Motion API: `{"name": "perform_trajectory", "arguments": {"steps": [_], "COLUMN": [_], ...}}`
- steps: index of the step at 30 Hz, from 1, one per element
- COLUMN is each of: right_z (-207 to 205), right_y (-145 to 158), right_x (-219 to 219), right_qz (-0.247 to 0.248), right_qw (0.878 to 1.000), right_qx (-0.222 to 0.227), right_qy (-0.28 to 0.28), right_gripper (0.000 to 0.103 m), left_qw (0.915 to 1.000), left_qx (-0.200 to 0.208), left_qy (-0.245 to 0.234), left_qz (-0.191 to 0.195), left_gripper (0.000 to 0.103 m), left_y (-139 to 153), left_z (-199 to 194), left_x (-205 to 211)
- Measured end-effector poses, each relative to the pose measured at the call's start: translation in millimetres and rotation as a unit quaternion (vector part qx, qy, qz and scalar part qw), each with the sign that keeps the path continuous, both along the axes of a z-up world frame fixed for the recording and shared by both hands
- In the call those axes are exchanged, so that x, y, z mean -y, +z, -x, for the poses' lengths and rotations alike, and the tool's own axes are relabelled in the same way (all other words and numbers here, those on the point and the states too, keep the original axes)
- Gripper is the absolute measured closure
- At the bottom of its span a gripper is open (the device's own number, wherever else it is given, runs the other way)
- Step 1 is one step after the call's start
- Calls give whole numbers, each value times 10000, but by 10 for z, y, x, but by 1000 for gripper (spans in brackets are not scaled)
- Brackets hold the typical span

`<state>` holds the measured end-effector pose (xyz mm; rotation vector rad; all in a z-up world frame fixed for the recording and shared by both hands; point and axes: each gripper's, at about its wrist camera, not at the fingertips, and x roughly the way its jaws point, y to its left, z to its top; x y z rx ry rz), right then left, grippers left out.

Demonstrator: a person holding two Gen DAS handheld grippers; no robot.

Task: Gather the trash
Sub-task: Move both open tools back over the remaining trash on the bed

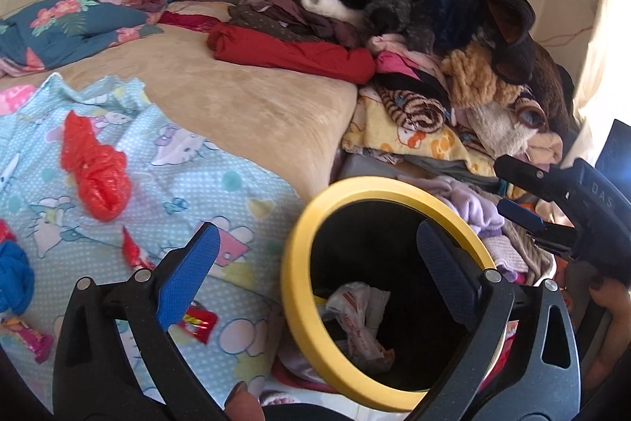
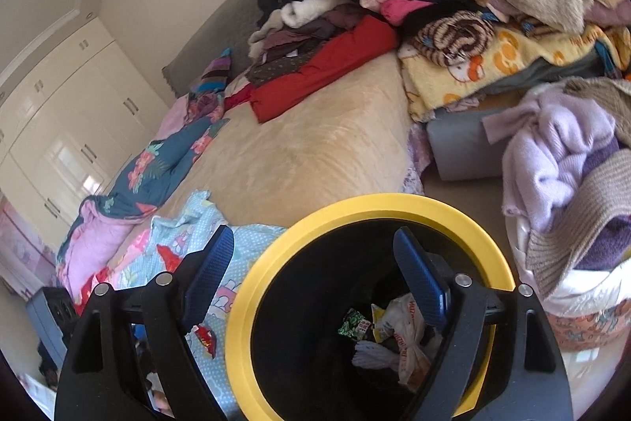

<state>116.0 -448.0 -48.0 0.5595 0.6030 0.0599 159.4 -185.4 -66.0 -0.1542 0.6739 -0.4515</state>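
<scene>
Bin [image 1: 294, 263], black with a yellow rim, stood at the bed's near edge, just beside a blue patterned sheet [image 1: 236, 192]. Inside lay a white printed bag [image 1: 361, 318], and the right wrist view showed a small green wrapper [image 2: 355, 327] next to it.

Left gripper [image 1: 315, 263]: jaws spread wide, nothing between them, one finger over the sheet and the other over the bin's mouth.

Right gripper [image 2: 315, 277]: jaws likewise released and empty, hanging above the bin's rim; in the left wrist view it showed at the right edge [image 1: 520, 192].

Trash still on the sheet: a crumpled red bag [image 1: 96, 168], a red wrapper [image 1: 134, 255] near the left finger, another red wrapper [image 1: 197, 322] partly hidden behind that finger, a blue bag [image 1: 14, 275] and a pink wrapper [image 1: 29, 336] at the left edge.

Bed [image 1: 244, 93]: tan cover, bare in the middle. Clothes pile [image 1: 414, 38] along the far and right side, a red garment [image 1: 292, 54] at its foot. Lilac knitwear [image 2: 560, 152] heaped in a basket to the bin's right.
</scene>
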Motion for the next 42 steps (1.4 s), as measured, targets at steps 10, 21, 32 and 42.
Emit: {"name": "perform_trajectory", "arguments": {"steps": [10, 21, 32, 42], "right_z": [-86, -166, -144, -149], "right_y": [89, 63, 37, -84], "right_x": [-401, -923, -1502, -1960], "right_qz": [469, 957, 1491, 1715], "right_qw": [9975, 9879, 9698, 9539], "right_qx": [179, 254, 413, 343], "right_qy": [504, 1194, 1883, 2439], "right_gripper": [20, 20, 20, 20], "left_qw": [9985, 9940, 9887, 9829], "left_qx": [46, 154, 208, 188], "left_qy": [496, 1029, 1416, 1801], "left_qz": [222, 349, 443, 332], "left_gripper": [11, 11, 11, 11], "left_y": [72, 168, 213, 212], "left_z": [-78, -87, -47, 65], "left_x": [-485, -1068, -1500, -1982]}}
